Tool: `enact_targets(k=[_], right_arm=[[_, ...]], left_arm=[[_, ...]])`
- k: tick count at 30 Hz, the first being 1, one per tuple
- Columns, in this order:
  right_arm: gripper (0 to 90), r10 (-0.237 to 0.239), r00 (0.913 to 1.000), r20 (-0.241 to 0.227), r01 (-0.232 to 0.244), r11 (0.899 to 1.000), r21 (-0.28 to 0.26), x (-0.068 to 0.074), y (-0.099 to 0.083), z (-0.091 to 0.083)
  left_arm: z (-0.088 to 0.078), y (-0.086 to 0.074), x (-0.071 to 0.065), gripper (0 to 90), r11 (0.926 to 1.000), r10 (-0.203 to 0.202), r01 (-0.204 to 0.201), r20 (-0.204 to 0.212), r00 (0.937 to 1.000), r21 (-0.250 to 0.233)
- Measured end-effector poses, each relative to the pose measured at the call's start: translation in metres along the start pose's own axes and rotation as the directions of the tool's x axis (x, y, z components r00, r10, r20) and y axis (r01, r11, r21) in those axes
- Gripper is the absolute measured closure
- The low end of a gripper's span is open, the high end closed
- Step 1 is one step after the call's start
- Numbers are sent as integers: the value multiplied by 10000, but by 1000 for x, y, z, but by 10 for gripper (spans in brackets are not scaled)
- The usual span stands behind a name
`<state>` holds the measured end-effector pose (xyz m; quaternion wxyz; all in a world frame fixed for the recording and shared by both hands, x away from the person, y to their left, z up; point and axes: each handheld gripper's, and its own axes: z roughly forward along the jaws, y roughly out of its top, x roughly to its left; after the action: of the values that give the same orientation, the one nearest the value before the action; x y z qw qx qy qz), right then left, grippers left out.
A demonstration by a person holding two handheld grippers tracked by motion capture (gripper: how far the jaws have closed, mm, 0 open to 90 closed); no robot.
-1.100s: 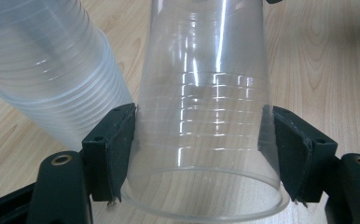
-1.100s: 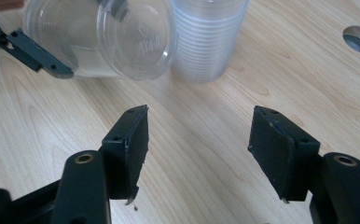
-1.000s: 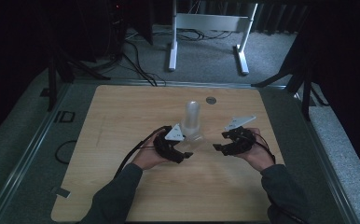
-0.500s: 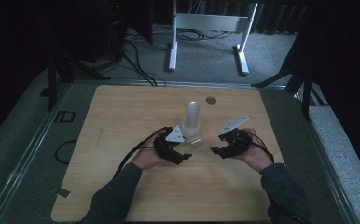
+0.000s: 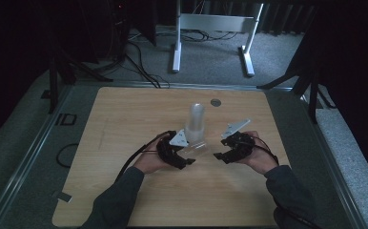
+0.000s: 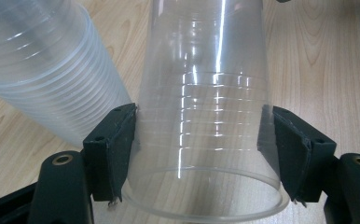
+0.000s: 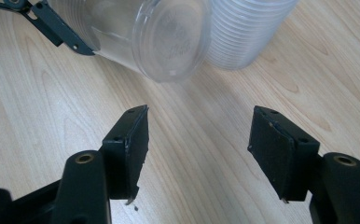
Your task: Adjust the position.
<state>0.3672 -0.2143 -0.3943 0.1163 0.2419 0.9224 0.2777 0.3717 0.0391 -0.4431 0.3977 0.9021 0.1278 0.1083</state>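
Left gripper view: a clear plastic cup is clamped on its side by the left gripper, beside the cup stack near the counter centre. The right gripper is held nearby, jaws parted around nothing.

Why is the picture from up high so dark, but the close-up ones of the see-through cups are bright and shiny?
High view: dim light, black surroundings, so the stack of cups looks pale and faint. Left gripper view: the single cup between the left gripper jaws shows white glare streaks. Right gripper view: bright wood table, the cup's base slightly soft, the right gripper jaws sharp.
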Motion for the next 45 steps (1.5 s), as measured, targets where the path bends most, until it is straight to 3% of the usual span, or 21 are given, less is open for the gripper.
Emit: enact_targets(k=[14, 45], right_arm=[[378, -399, 9992, -30, 400, 9984, 409, 1, 4, -1], [378, -1157, 9911, -654, 1221, 9869, 1052, 9, 13, 5]], left_arm=[[2, -2, 0, 294, 9997, 42, -48, 222, 9997, 253], [6, -5, -2, 294, 9965, 171, -232, 756, 9970, 806]])
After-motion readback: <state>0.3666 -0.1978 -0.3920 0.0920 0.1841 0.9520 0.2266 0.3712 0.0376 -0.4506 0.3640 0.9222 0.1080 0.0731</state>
